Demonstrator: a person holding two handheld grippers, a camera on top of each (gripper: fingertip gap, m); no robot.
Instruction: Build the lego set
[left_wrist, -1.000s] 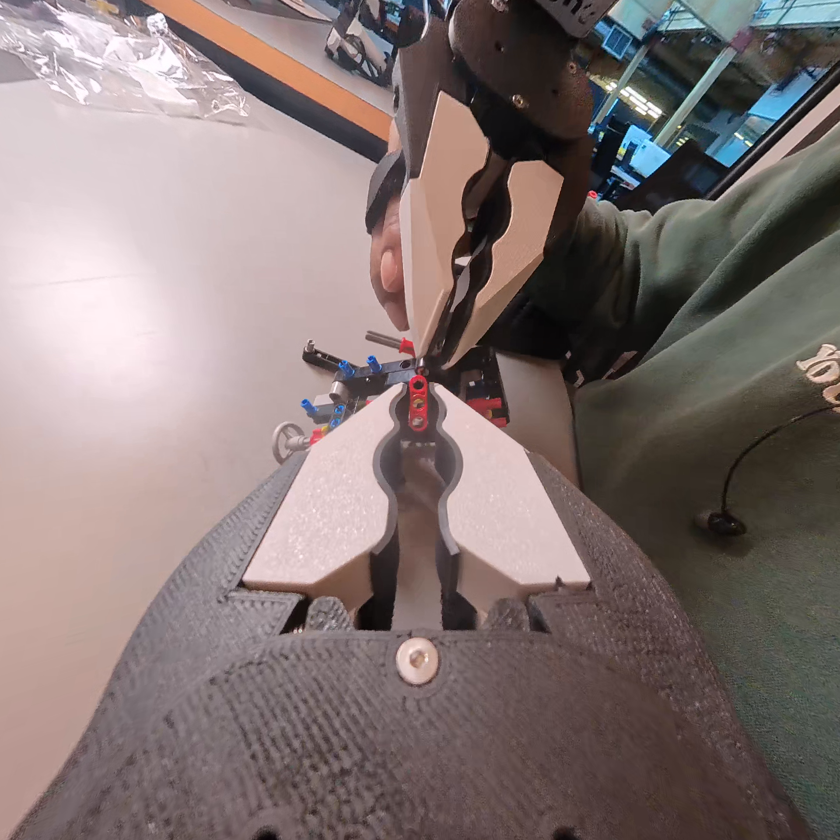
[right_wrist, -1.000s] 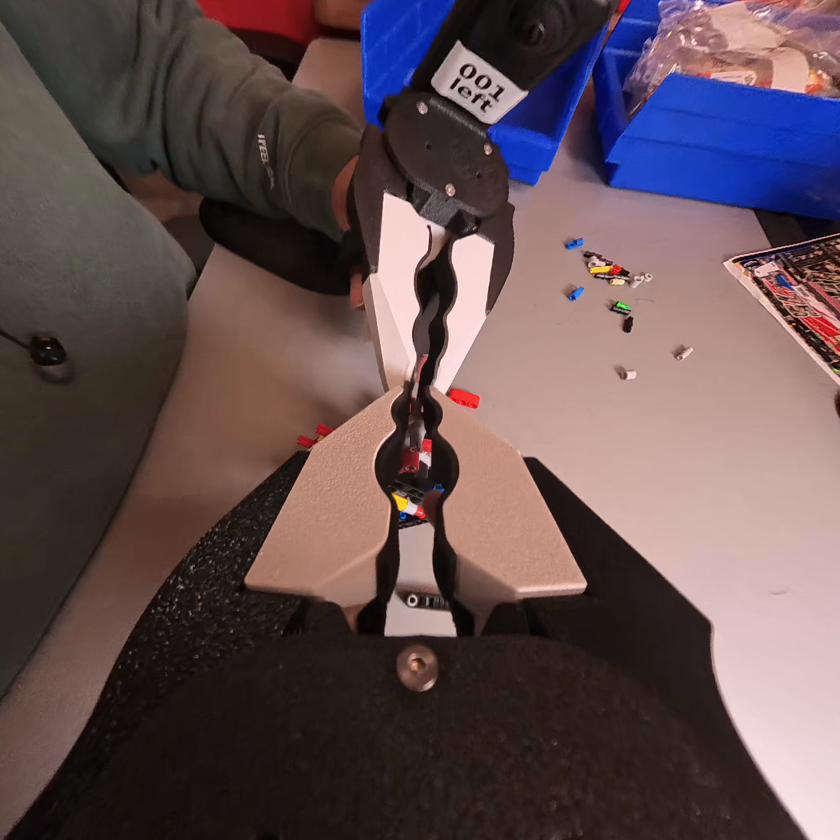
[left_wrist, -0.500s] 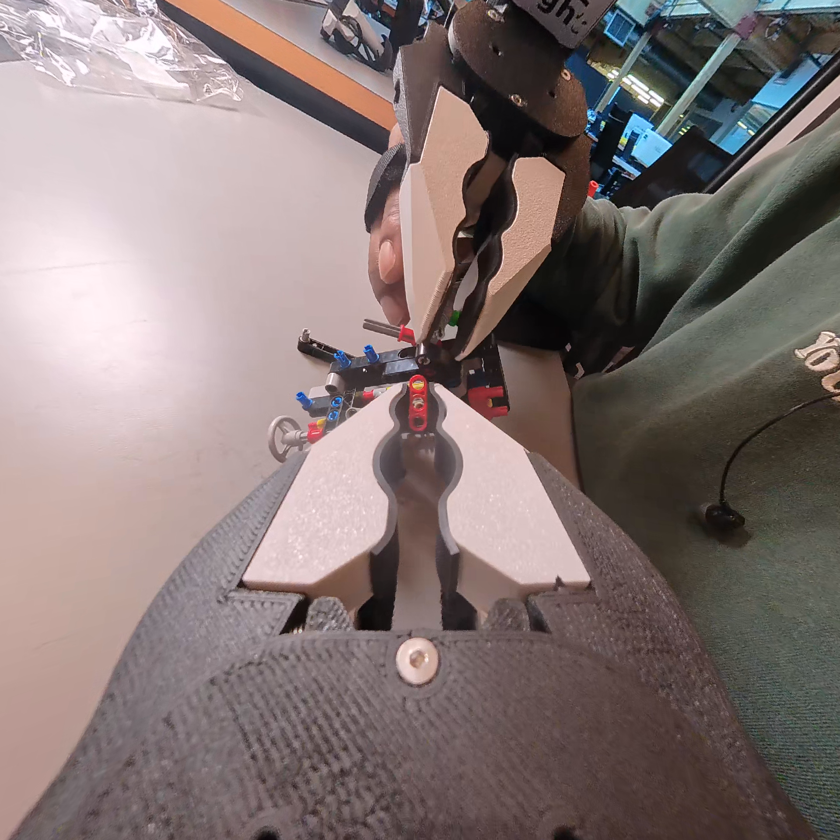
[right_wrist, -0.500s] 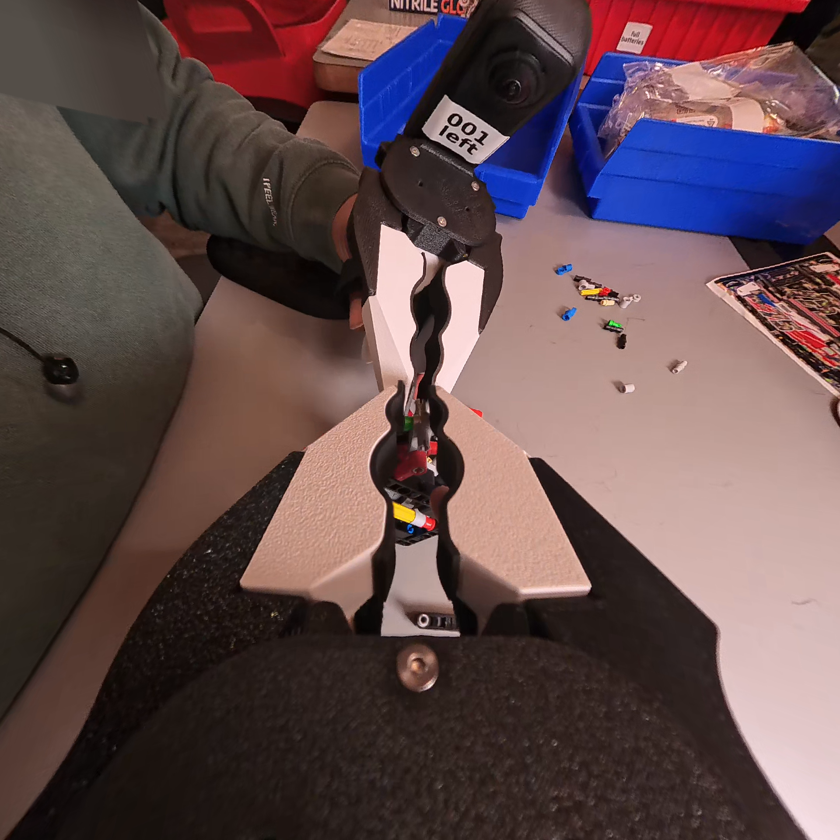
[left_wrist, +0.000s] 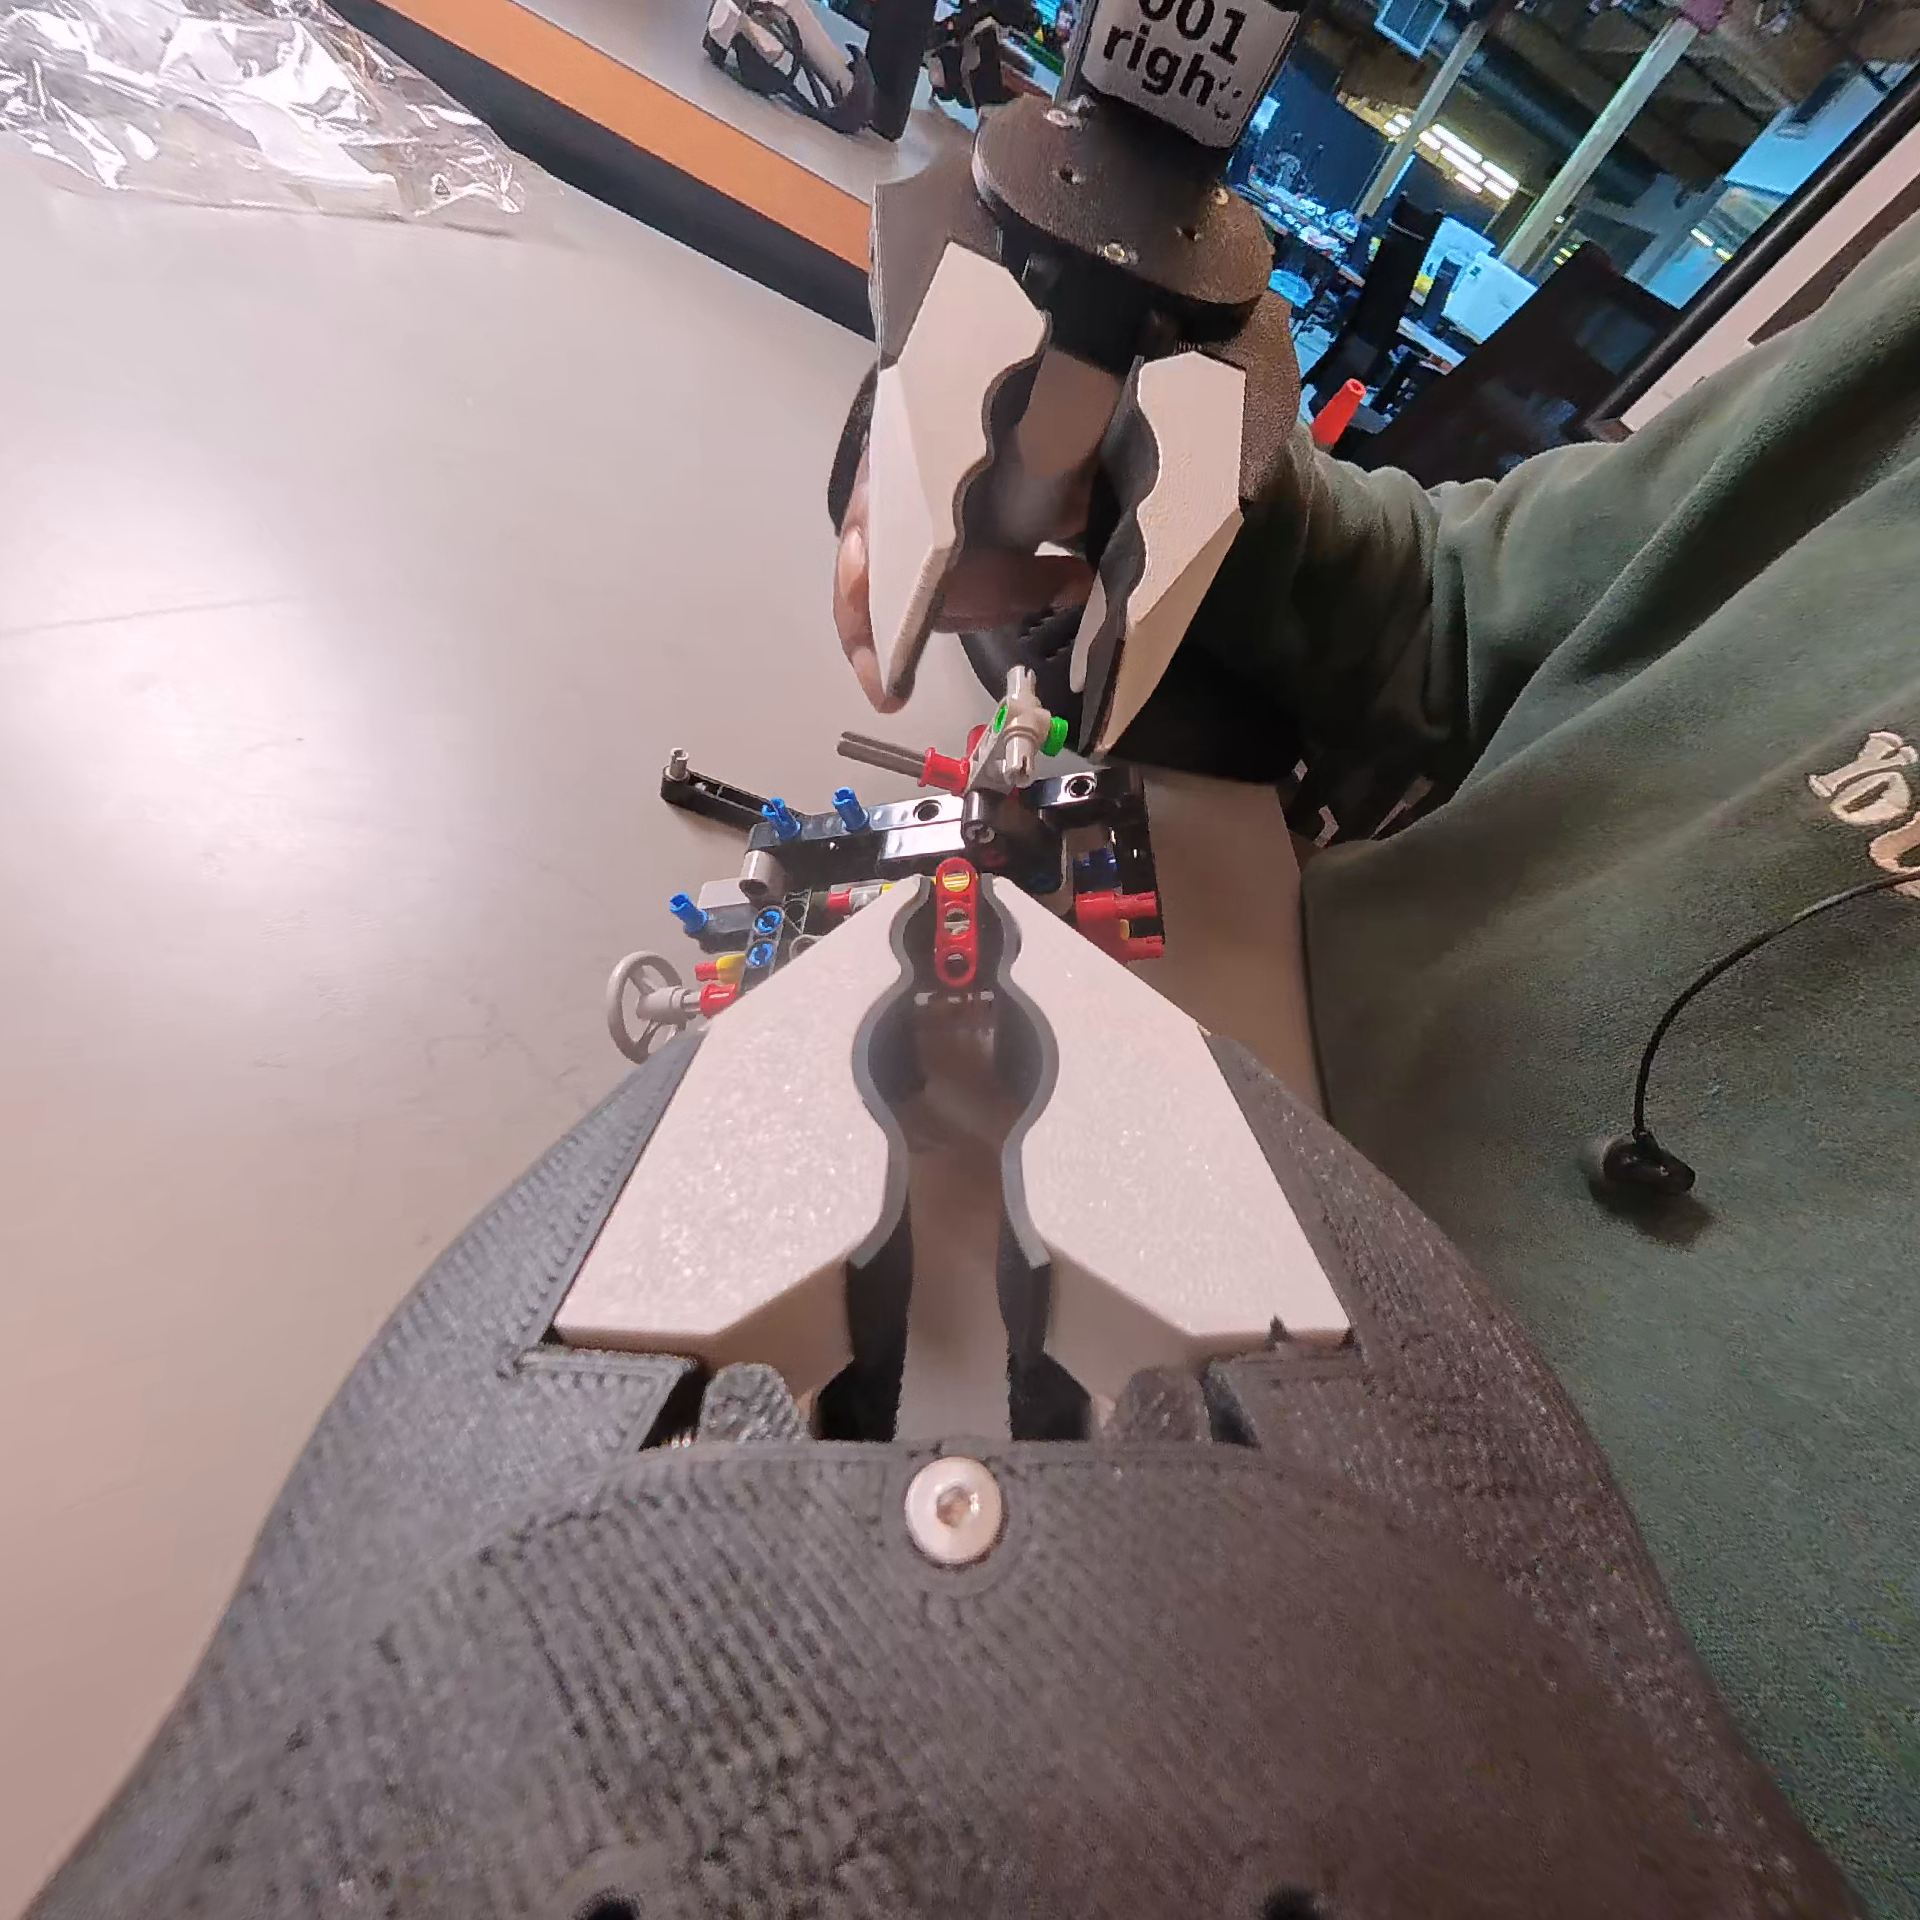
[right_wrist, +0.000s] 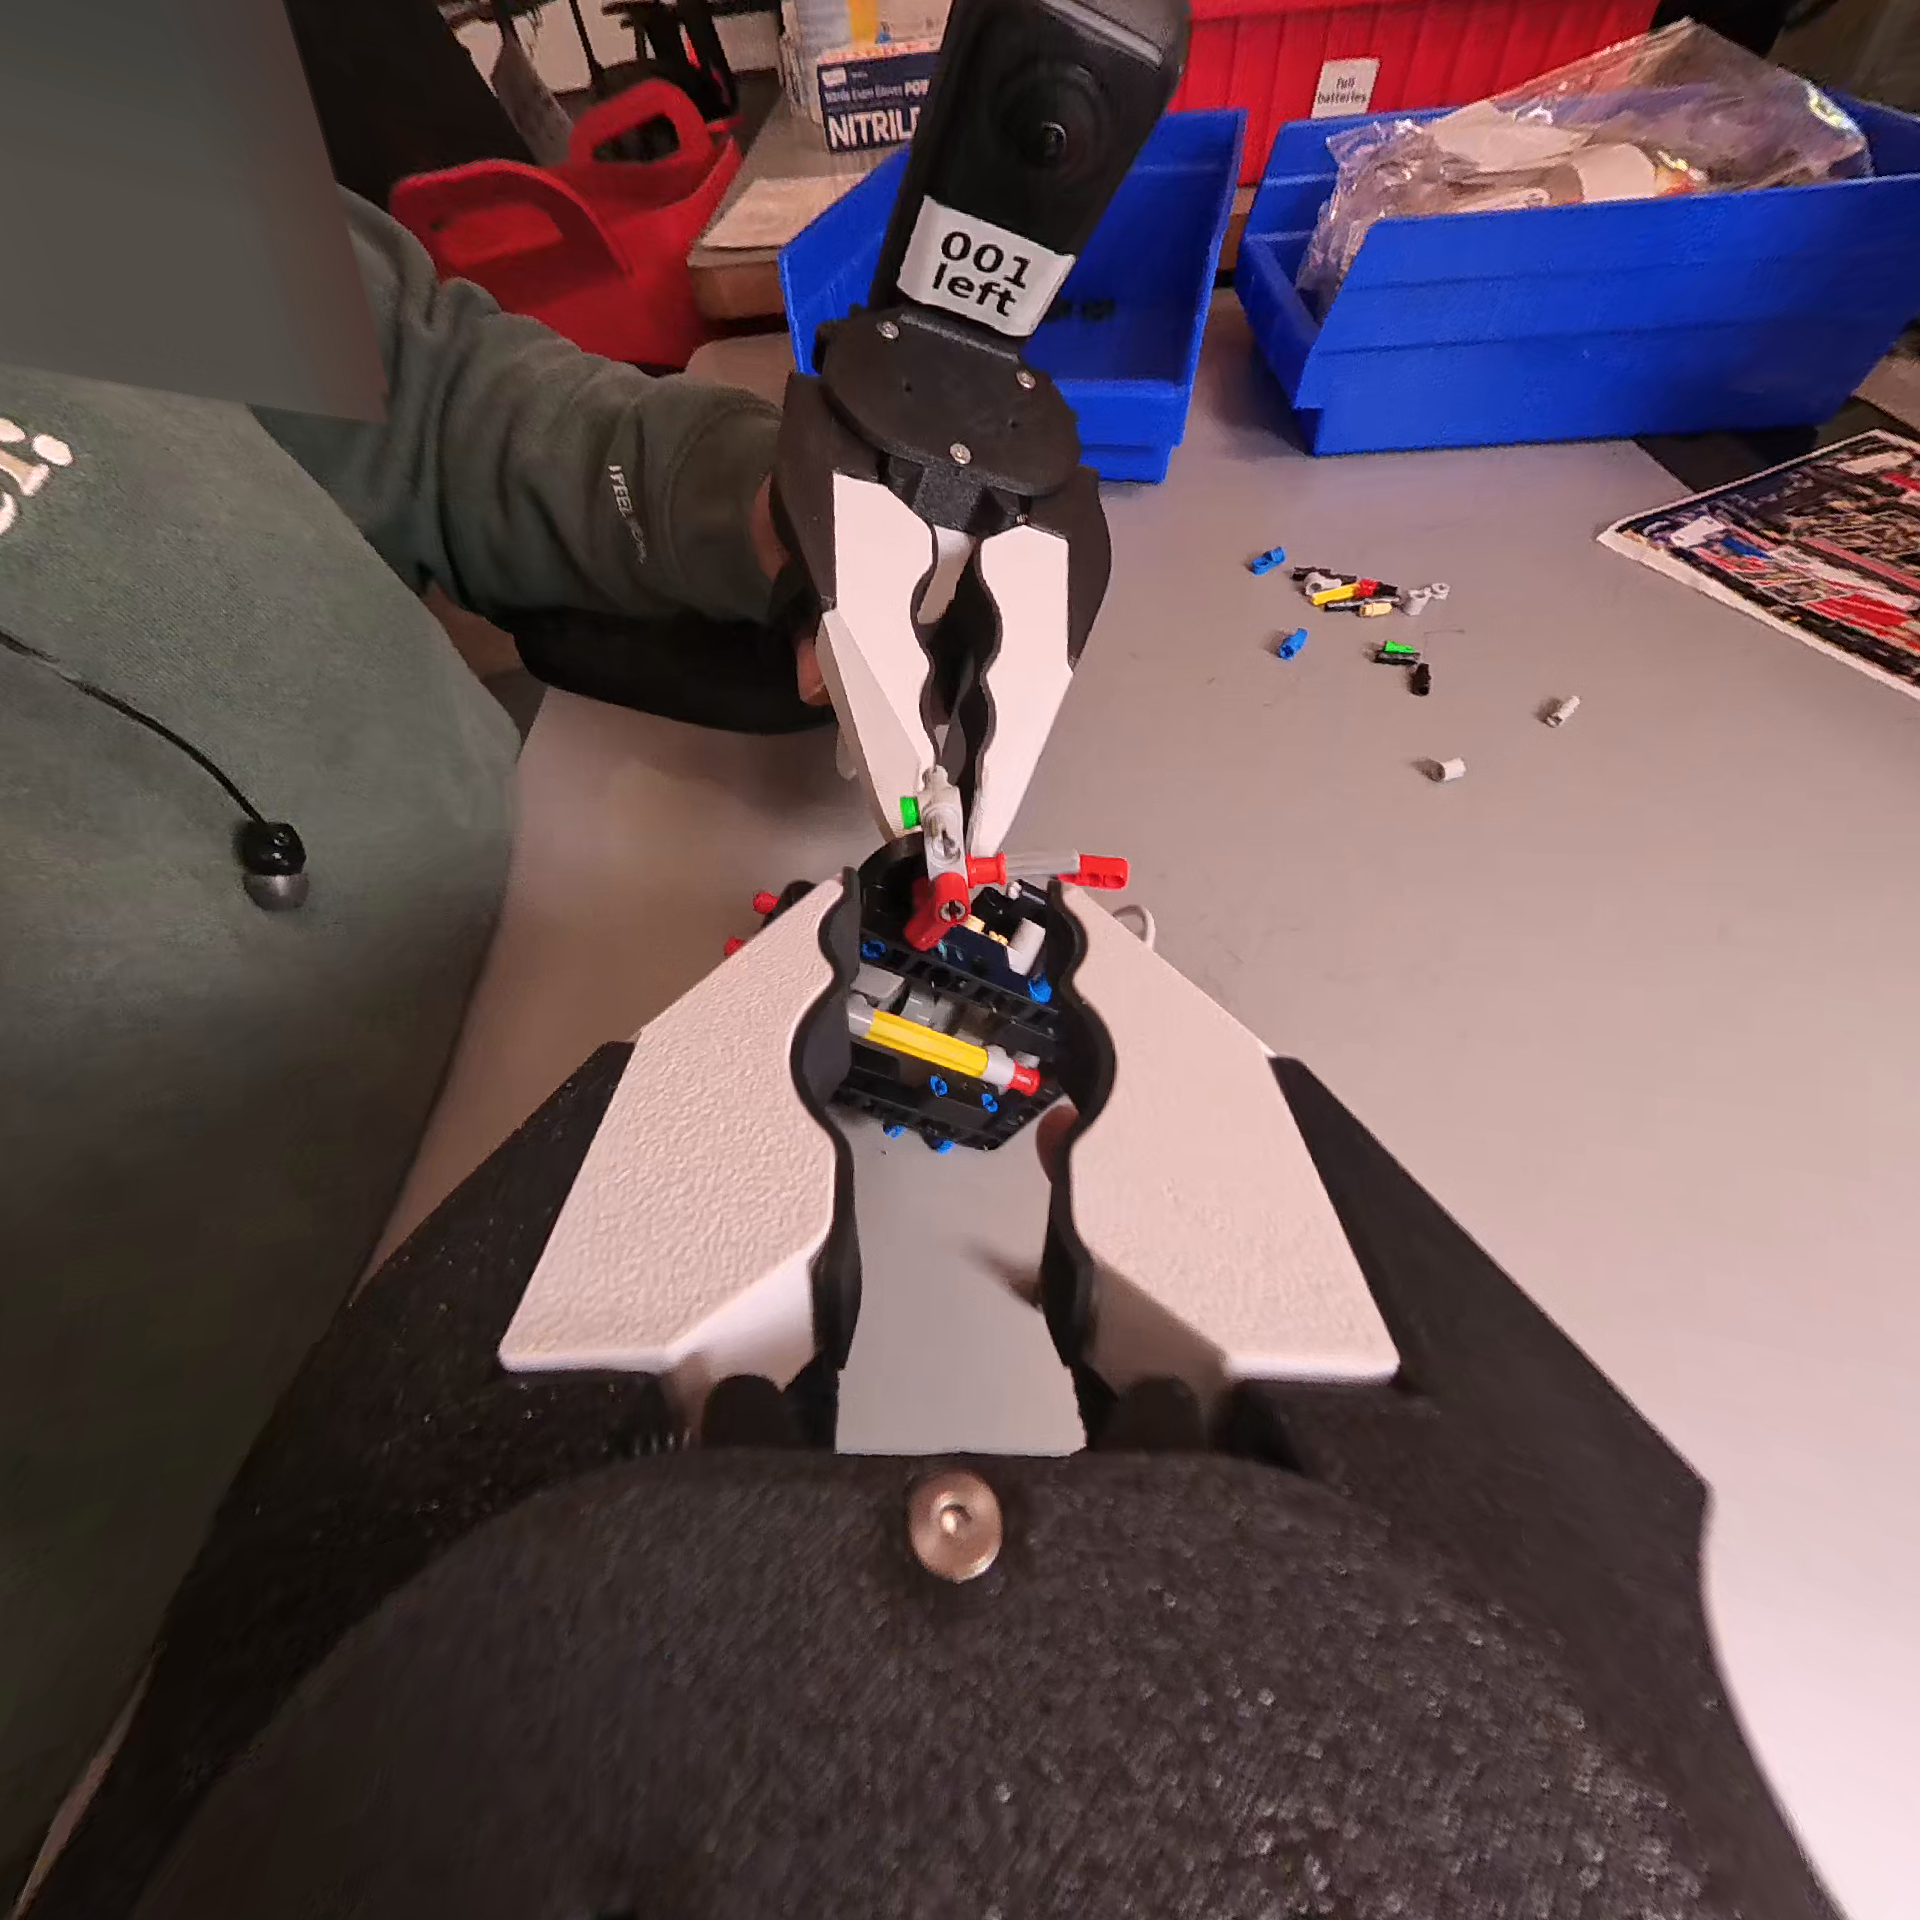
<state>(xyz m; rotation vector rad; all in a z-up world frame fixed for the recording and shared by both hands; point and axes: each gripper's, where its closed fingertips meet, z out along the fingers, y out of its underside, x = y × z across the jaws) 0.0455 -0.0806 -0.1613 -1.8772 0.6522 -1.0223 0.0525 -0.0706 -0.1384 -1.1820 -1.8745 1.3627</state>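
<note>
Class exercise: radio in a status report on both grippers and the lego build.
Left gripper shut on red beam of lego build. Right gripper open, above build. Loose lego pieces off to the side, nothing obstructing.

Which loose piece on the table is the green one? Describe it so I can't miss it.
Start at the blue bins behind the grey table, then drop to the scatter of loose small parts. The green pin lies just below the yellow-and-red cluster, beside a black connector; it is the only green loose piece.

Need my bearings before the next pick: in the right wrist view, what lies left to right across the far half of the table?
Red plastic handled container → left tongs → scattered small loose lego pieces → printed instruction booklet.
</note>
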